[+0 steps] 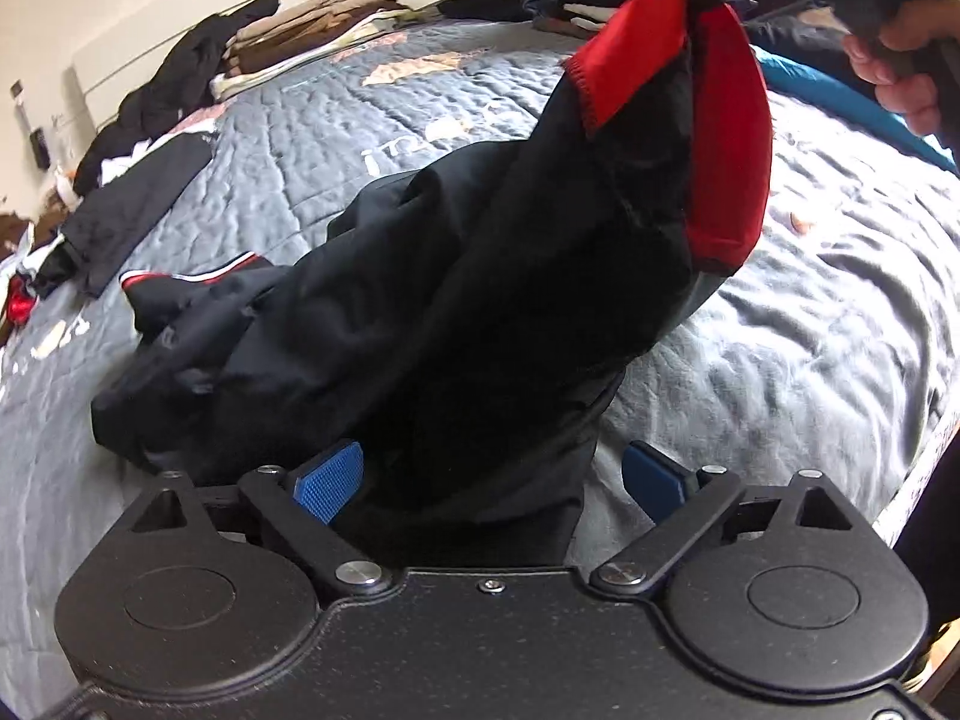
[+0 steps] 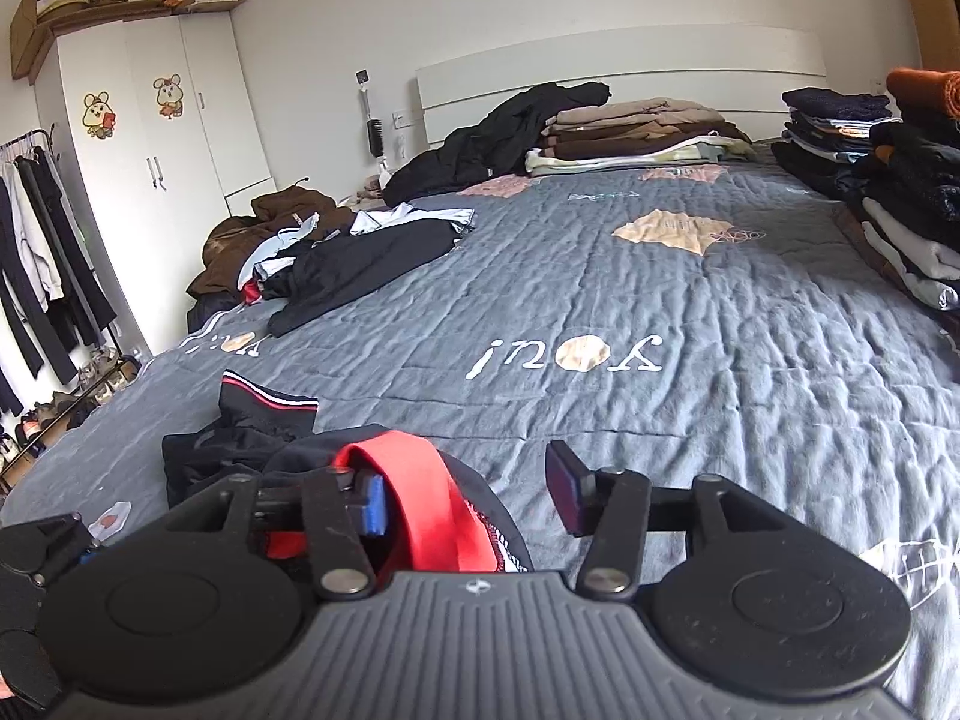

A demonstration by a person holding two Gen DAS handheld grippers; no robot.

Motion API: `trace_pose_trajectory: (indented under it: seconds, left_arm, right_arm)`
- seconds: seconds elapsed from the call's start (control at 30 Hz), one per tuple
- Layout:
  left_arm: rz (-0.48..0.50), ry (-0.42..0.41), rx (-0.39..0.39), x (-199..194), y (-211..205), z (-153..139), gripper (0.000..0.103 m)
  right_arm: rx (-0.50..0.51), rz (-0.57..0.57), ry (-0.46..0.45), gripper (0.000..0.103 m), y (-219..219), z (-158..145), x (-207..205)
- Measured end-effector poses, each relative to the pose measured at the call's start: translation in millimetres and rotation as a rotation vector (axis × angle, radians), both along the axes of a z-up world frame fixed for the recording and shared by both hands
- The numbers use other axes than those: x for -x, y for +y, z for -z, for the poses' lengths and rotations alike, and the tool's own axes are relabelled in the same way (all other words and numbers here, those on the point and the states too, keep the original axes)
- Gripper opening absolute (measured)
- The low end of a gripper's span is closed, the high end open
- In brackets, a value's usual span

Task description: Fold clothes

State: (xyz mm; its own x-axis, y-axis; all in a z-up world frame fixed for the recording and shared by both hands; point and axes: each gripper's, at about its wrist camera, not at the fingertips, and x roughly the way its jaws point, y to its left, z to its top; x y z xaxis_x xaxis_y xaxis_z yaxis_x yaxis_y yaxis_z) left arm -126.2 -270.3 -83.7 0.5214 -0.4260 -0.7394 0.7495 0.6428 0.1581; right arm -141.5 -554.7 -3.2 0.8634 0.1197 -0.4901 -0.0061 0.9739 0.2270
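Black jacket with red lining (image 1: 456, 300) lifted off grey quilt (image 1: 780, 360), its far end pinched up at right gripper (image 2: 468, 498) whose jaws look spread; left gripper (image 1: 492, 480) wide open around hanging fabric.

White letters reading "you!", seen upside down, are printed on the grey quilted bedspread (image 2: 690, 276) ahead of the right jaws, a beige patch filling the "o". Beyond the left jaws the same lettering shows only partly, unreadable.
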Motion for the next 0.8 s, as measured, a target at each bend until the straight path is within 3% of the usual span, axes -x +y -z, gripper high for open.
trace_pose_trajectory:
  seconds: [0.13, 0.4, 0.43, 0.5, 0.57, 0.6, 0.67, 0.8]
  left_arm:
    - [-0.045, -0.004, 0.032, 3, 6, -1, 0.093]
    - [-0.033, -0.011, -0.04, -6, -9, 17, 0.093]
    - [-0.028, -0.004, -0.047, -8, -11, 19, 0.089]
    - [-0.018, 0.012, -0.059, -12, -13, 25, 0.071]
    - [-0.015, 0.056, -0.054, -18, -12, 27, 0.039]
    - [-0.023, 0.077, -0.048, -21, -11, 27, 0.034]
    - [-0.044, 0.117, -0.037, -26, -8, 24, 0.014]
    - [-0.04, 0.169, -0.025, -19, -3, 7, 0.009]
  right_arm:
    - [0.042, 0.006, 0.023, 0.056, -6, -8, 5]
    - [0.041, -0.001, 0.043, 0.067, -15, -10, 22]
    - [0.04, -0.004, 0.048, 0.068, -16, -10, 23]
    - [0.027, -0.018, 0.056, 0.072, -21, -9, 24]
    - [-0.001, -0.054, 0.072, 0.072, -26, -11, 23]
    - [-0.016, -0.074, 0.08, 0.072, -29, -12, 23]
    - [-0.025, -0.085, 0.069, 0.072, -32, -16, 22]
    - [-0.036, -0.097, 0.038, 0.076, -35, -27, 21]
